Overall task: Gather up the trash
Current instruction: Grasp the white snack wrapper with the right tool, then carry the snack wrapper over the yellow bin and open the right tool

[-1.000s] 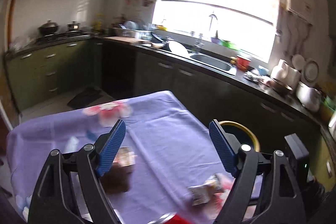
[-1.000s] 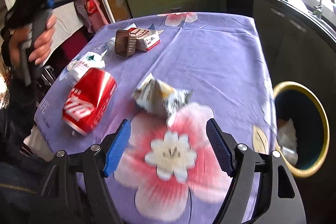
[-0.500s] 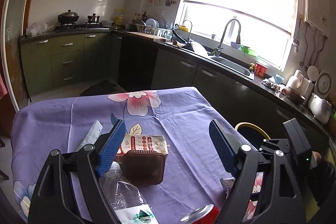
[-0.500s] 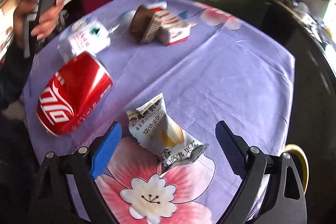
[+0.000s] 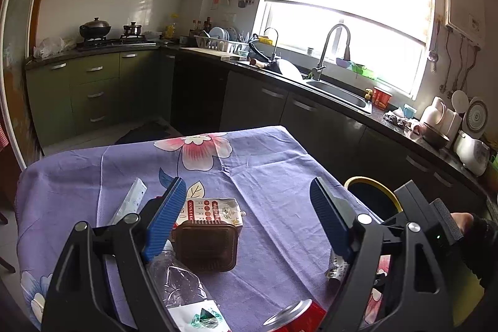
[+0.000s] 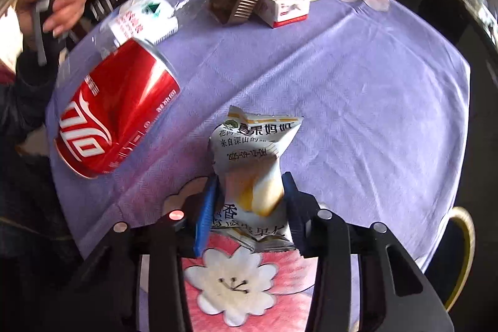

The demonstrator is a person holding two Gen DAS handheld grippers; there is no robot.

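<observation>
Wrapper [image 6: 253,157] of a snack sits pinched between the pads of the right hand-held gripper [image 6: 249,201] just above the bench [image 6: 358,89], with a red can [image 6: 115,111] lying ahead to its left, while the left hand-held gripper [image 5: 247,217] hangs spread wide over a brown tray [image 5: 205,246].

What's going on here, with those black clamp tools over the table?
Someone is clearing rubbish off a purple flowered tablecloth using a hand-held gripper in each hand. The right gripper has closed on a crumpled white snack wrapper. The left gripper is open, above a brown plastic tray and a red-and-white carton. A red cola can and a clear plastic bottle lie on their sides. A yellow-rimmed bin stands beside the table.
</observation>
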